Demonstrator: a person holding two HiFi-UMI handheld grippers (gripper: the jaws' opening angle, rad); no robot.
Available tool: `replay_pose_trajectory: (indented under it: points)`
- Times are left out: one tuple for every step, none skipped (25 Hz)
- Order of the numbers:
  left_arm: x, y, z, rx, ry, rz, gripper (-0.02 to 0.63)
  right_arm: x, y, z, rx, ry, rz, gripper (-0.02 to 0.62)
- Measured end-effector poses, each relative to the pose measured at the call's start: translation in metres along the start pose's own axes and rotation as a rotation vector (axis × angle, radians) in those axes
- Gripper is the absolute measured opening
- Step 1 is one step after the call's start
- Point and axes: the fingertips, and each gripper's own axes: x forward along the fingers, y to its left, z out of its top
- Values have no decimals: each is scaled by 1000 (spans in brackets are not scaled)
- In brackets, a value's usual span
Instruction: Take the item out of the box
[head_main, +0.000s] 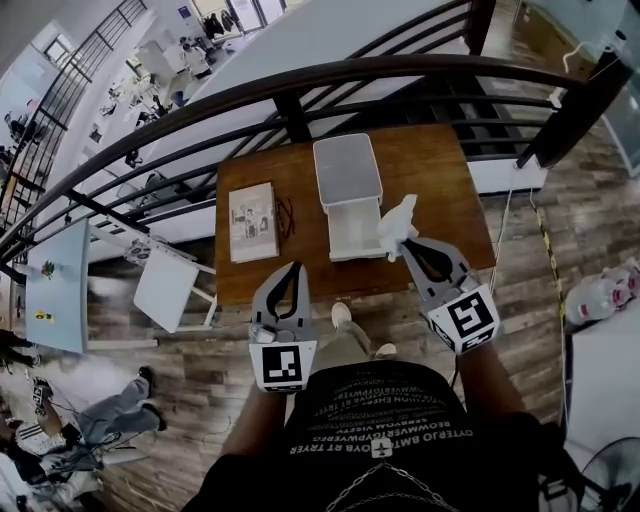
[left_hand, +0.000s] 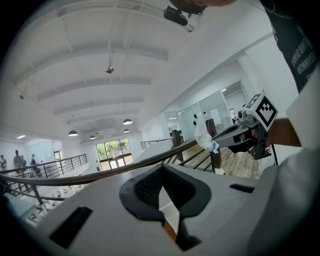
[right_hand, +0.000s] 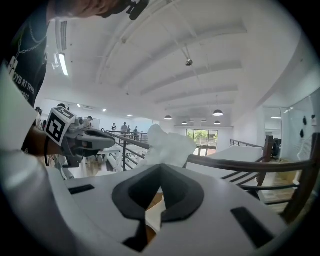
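A white box (head_main: 352, 232) stands open on the wooden table (head_main: 440, 175), its lid (head_main: 347, 168) folded back toward the railing. My right gripper (head_main: 404, 243) is shut on a crumpled white item (head_main: 397, 222) and holds it just right of the box, above the table. In the right gripper view the item (right_hand: 167, 145) sticks up past the closed jaws (right_hand: 160, 170). My left gripper (head_main: 294, 268) hangs near the table's front edge, left of the box, shut with nothing in it (left_hand: 161, 172). From the left gripper view the right gripper (left_hand: 240, 136) and the item (left_hand: 203, 135) show at the right.
A booklet (head_main: 252, 222) and a pair of glasses (head_main: 285, 215) lie on the table's left part. A black railing (head_main: 300, 85) curves behind the table. A white chair (head_main: 170, 287) stands at the lower left, and plastic bags (head_main: 600, 295) lie on the floor at the right.
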Motion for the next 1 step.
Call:
replay_pose_trajectory:
  points:
    - [0,-2,-1,1,1,-3,6,-1,0,-2,3,3,-1,-3]
